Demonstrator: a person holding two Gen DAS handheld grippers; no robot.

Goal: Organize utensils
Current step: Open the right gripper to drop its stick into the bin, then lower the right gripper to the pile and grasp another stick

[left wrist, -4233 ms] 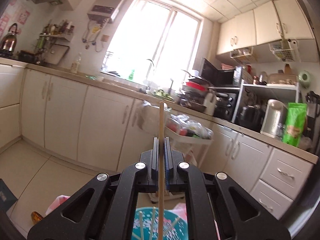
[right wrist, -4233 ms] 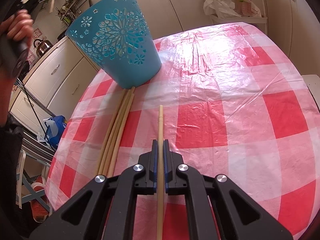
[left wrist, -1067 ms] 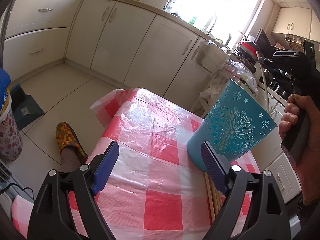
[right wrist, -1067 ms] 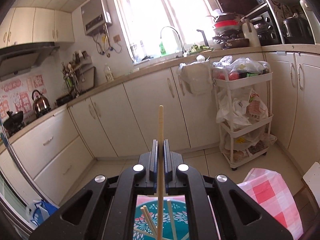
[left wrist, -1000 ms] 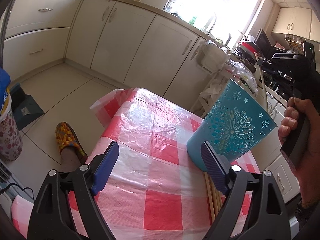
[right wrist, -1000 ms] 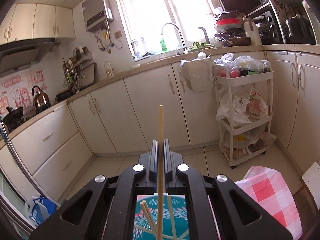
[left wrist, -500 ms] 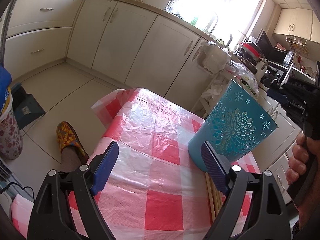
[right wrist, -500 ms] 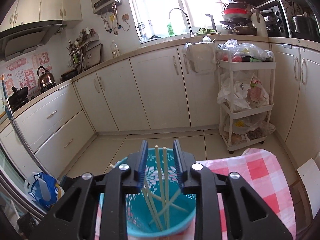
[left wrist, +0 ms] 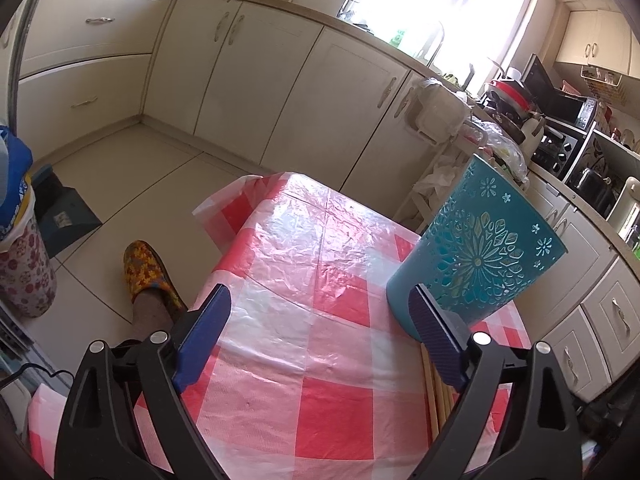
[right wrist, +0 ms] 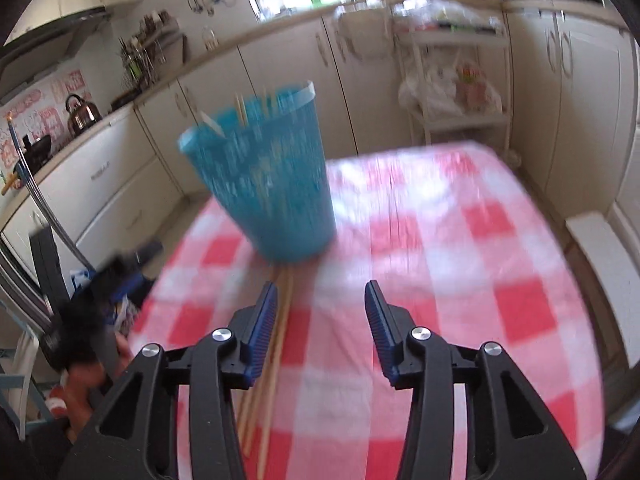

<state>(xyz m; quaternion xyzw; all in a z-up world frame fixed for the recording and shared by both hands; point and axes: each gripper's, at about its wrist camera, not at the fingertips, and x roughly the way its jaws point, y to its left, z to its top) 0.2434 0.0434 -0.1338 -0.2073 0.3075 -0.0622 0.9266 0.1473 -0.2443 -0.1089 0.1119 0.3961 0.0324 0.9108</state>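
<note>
A teal cut-out basket (left wrist: 476,256) (right wrist: 260,176) stands on the red-and-white checked table (left wrist: 320,280), with several wooden chopsticks poking above its rim. More chopsticks (right wrist: 276,320) (left wrist: 436,384) lie on the cloth in front of the basket. My right gripper (right wrist: 320,324) hovers over the table short of the basket, jaws opening, nothing between them; the loose chopsticks run beside and under its left finger. The view is blurred. My left gripper (left wrist: 316,340) hangs wide open and still opening above the cloth, empty, the basket just beyond its right finger.
Cream kitchen cabinets (left wrist: 248,76) line the walls. A white wire trolley (right wrist: 452,76) stands behind the table. A foot in a patterned slipper (left wrist: 146,276) rests on the floor left of the table. The person's hand on the left gripper's handle (right wrist: 92,364) shows at lower left.
My right gripper let go of the chopstick it held upright over the basket; the stick now stands inside. That gripper then dropped and pulled back toward the table's near side. The left gripper stayed put.
</note>
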